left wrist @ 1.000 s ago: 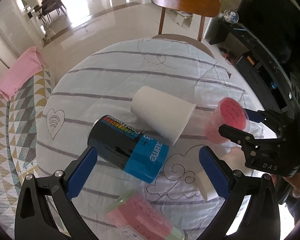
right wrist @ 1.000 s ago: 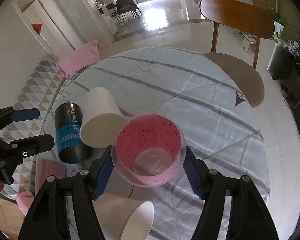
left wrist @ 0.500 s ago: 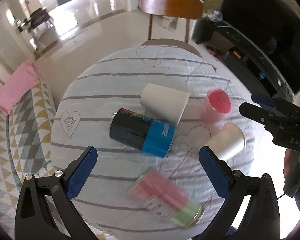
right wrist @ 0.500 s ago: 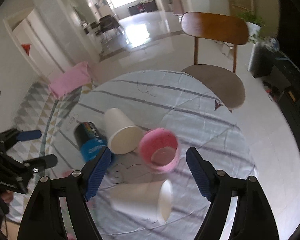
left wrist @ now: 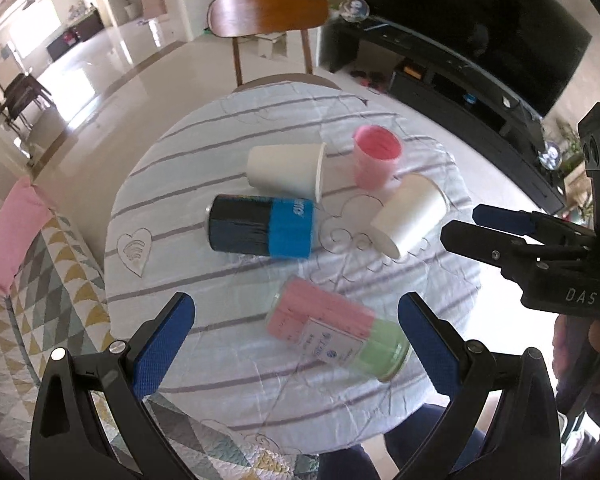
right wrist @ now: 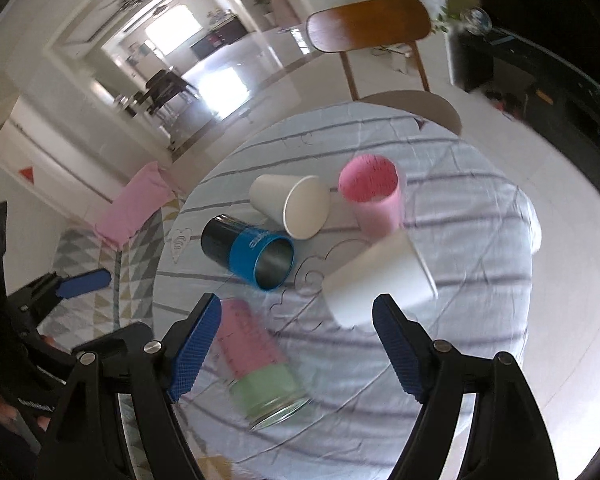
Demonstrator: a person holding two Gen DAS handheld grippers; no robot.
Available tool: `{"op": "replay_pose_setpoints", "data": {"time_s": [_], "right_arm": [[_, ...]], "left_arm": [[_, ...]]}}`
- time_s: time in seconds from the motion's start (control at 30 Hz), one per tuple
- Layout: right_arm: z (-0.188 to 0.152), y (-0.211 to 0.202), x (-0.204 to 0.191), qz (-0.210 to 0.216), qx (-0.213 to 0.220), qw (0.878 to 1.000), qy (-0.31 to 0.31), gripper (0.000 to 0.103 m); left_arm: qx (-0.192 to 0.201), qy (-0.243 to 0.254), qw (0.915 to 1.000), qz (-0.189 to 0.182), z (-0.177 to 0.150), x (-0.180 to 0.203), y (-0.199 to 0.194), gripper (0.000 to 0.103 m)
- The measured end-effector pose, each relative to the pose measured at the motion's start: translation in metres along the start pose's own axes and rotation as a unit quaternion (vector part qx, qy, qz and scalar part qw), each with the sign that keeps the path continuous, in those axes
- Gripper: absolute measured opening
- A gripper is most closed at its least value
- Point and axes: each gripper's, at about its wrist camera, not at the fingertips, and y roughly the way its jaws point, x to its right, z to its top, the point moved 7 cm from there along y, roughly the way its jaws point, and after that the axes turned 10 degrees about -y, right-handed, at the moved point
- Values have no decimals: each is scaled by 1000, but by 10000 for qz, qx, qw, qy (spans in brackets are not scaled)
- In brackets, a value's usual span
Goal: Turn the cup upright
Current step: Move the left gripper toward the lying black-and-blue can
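Observation:
A pink cup [left wrist: 377,157] [right wrist: 374,196] stands upright on the round table, mouth up. Around it lie a white paper cup [left wrist: 287,172] [right wrist: 291,205], a second white paper cup [left wrist: 410,216] [right wrist: 376,280], a black-and-blue metal cup [left wrist: 262,226] [right wrist: 250,252] and a pink-and-green cup [left wrist: 336,334] [right wrist: 262,364], all on their sides. My left gripper [left wrist: 296,340] is open and empty, above the table's near edge. My right gripper [right wrist: 296,340] is open and empty, raised above the table; it also shows at the right of the left wrist view [left wrist: 500,232].
The table has a white striped cloth [left wrist: 180,184] [right wrist: 480,208]. A wooden chair [left wrist: 268,20] [right wrist: 372,32] stands at its far side. A dark TV unit [left wrist: 460,80] is to the right. A pink cushion [left wrist: 8,232] [right wrist: 132,204] lies on the patterned rug at the left.
My right gripper let go of the pink cup, which now stands upright on the table. Both grippers have pulled back and up from the table.

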Motion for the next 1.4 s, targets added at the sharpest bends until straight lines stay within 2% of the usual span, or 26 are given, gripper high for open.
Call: {"op": "replay_pose_setpoints", "data": {"time_s": [0.37,0.43,0.57,0.77,1.03,1.17,1.27,1.37,1.4], "right_arm": [[-15,-11,0,75,-125,9999,68,79],[-17,-12,4,117,-159,9998,98,79],[-18,-13,11,234,-191,9994,141,79],[-16,-11,19,293,-239,9991,185,79],[-8,-2,21,196,-177,9991,346,79],[-2,6,27,-68,-107,9975,695,79],[0,15,29,-298,-61,9946,995,79],[0,24,28,-531,17,9880,1451,79],[-1,26,26,-630,62,9854,1582,79]], "left_arm": [[-108,82,9999,33,-8,14,3,103],[-106,160,9996,205,-8,16,5,103],[-185,254,9990,306,-6,20,9,103],[-281,608,9961,582,4,24,20,103],[-530,1454,9863,574,27,30,39,103],[-710,2279,9700,450,39,33,56,103],[-853,2959,9509,304,49,28,72,103],[-962,3761,9214,166,55,21,85,103],[-1016,4086,9070,62,55,17,89,103]]}}
